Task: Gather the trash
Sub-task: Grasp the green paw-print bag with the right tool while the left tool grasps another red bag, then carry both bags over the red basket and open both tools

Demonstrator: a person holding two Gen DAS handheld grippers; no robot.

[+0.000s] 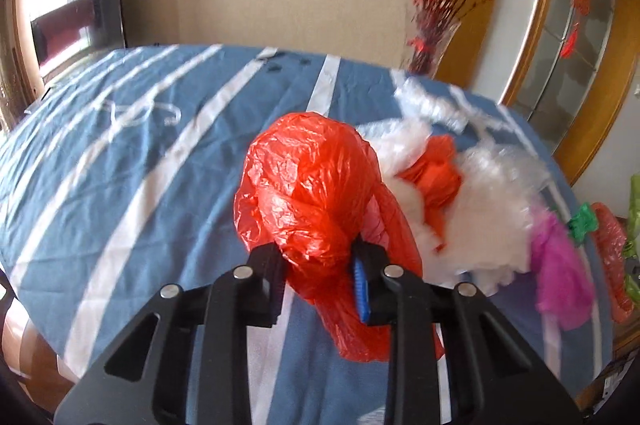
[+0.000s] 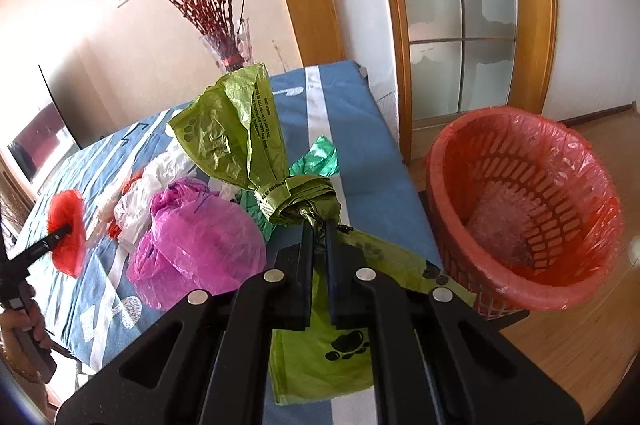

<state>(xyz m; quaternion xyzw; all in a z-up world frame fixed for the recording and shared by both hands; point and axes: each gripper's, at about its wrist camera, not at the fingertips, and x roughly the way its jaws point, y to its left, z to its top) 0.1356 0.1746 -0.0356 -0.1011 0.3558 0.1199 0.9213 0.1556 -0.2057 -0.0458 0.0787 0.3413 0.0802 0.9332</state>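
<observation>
My left gripper (image 1: 320,253) is shut on a crumpled red plastic bag (image 1: 312,185), whose bulk swells up beyond the fingertips over the blue striped tablecloth (image 1: 140,145). The right wrist view shows that gripper (image 2: 60,231) and the red bag (image 2: 68,221) at the far left. My right gripper (image 2: 320,229) is shut on the twisted neck of a yellow-green plastic bag (image 2: 236,129) with black print; its loose end hangs below the fingers. A red slatted basket (image 2: 436,161) with a red liner stands on the floor to the right, bubble wrap (image 2: 500,221) inside it.
A pile of white plastic (image 1: 492,209), a pink bag (image 2: 200,241) and a dark green bag (image 2: 316,157) lie on the table. A glass vase of red branches (image 2: 228,45) stands at the far edge. A television (image 1: 80,5) hangs on the left wall. A hand (image 2: 24,321) holds the left gripper.
</observation>
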